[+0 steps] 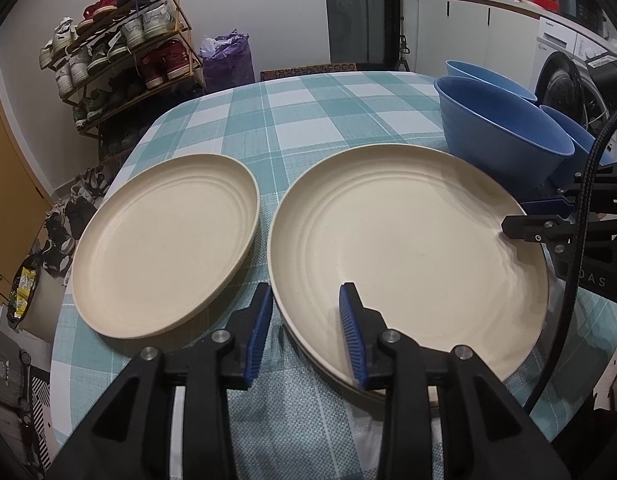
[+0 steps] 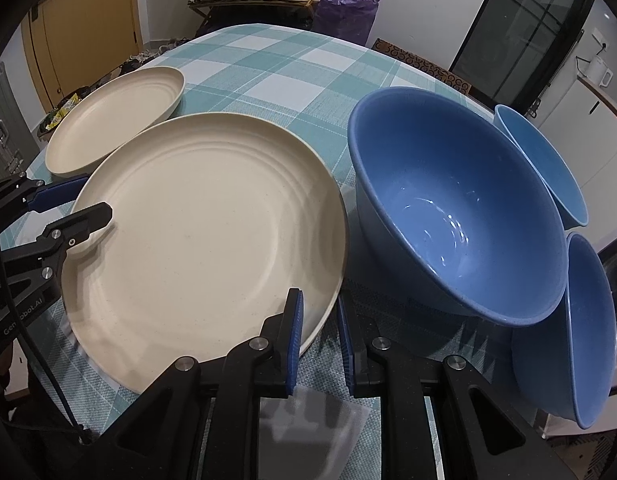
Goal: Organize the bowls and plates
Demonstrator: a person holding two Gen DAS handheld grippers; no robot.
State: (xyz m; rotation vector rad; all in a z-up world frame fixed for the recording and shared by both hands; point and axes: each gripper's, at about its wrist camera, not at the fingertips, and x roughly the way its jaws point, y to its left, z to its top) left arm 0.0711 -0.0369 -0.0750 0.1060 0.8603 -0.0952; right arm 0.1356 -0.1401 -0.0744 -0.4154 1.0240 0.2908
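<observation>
Two cream plates lie on the checked tablecloth: a near one (image 1: 408,248) (image 2: 204,232) and a second one (image 1: 164,244) (image 2: 116,116) beside it. Three blue bowls stand to the right: a large one (image 2: 456,208) (image 1: 500,136), one behind it (image 2: 544,160) and one nearer (image 2: 576,344). My left gripper (image 1: 306,300) is open, its jaws astride the near plate's left rim; it shows in the right wrist view (image 2: 88,200). My right gripper (image 2: 320,308) is open, astride the same plate's right rim; it shows in the left wrist view (image 1: 528,216).
A shoe rack (image 1: 124,52) and a purple bag (image 1: 228,60) stand beyond the table's far left edge. A washing machine (image 1: 568,76) and a counter stand at the right. A yellow door (image 2: 84,28) is at the left.
</observation>
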